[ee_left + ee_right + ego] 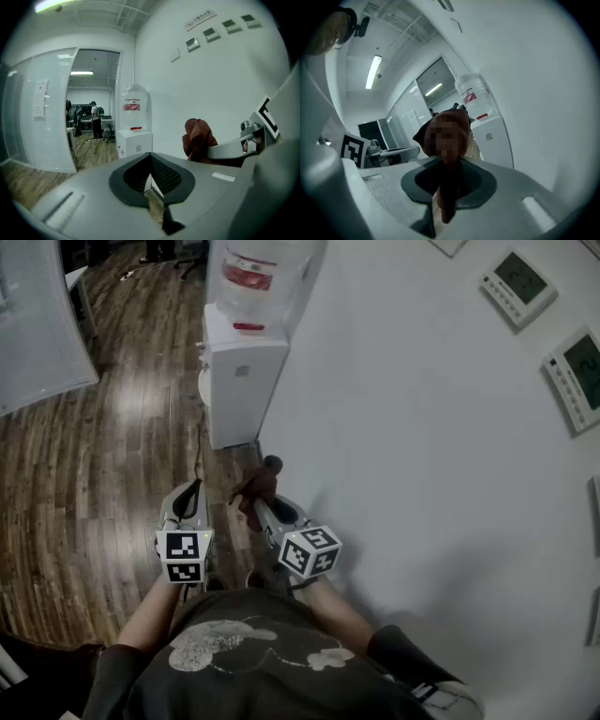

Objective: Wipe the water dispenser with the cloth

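The right gripper [262, 510] is clamped on a soft brown cloth [256, 486] — light, limp, likely best held bunched at its middle — while the left gripper [190, 495] hangs closed and empty, and the dispenser [239, 381] stands well ahead against the wall [403, 427].

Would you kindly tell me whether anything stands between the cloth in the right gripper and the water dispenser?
Nothing visible does. The cloth, clamped in the right gripper, faces the water dispenser across open wooden floor beside the wall; the left gripper, shut and empty, is off to the side.
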Motion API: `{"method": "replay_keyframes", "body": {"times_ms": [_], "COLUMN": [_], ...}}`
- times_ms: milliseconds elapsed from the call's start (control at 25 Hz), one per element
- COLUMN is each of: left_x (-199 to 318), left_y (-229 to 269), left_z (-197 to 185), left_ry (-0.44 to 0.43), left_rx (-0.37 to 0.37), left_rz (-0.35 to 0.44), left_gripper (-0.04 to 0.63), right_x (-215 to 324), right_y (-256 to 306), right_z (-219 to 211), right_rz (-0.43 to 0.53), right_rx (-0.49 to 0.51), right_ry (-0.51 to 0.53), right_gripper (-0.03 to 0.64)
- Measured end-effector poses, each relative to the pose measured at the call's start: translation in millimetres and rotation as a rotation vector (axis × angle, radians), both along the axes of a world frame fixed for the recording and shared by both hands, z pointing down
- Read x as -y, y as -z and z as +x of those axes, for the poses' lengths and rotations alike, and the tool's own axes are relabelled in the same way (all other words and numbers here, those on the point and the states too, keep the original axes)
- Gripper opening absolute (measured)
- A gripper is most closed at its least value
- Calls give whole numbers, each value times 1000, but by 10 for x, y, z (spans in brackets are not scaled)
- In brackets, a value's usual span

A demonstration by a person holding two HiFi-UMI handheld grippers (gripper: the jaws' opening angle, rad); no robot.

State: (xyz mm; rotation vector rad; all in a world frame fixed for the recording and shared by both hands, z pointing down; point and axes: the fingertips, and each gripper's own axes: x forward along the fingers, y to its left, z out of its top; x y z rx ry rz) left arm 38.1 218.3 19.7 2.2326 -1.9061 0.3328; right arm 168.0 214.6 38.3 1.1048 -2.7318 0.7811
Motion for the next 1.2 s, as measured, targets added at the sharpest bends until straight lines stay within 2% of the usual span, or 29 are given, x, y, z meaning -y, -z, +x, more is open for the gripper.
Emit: {"method": "replay_keyframes", "body": {"times_ms": [160, 480, 640, 800, 880, 1000, 1200], "left_x": [-49, -88, -64, 3, 70, 205, 631], "left_y": [7, -22, 25, 190, 286, 375, 342], "left_z": [126, 80, -87, -387, -514, -628, -574], "left_ry": [-43, -76, -81, -79, -78, -80, -119], "left_rx": [-55, -51, -72, -38, -50, -82, -75], "left_rz": [2, -2, 3, 49, 65, 80, 104], "left_gripper": [17, 17, 17, 18, 18, 18, 18], "right_x": [-12, -22, -13, -23, 10, 194, 966], "right_y": [-10, -97, -137, -87, -81, -63, -94], "right_z": [-3, -67, -220, -413, -455, -390, -59], "right_rz": [4, -17, -21, 44, 77, 109, 107], "right_rx": [2, 2, -4, -21, -50, -76, -51], "right_ry": [3, -14, -6, 35, 28, -25, -217], "right_gripper": [55, 55, 55, 55, 57, 57, 58]}}
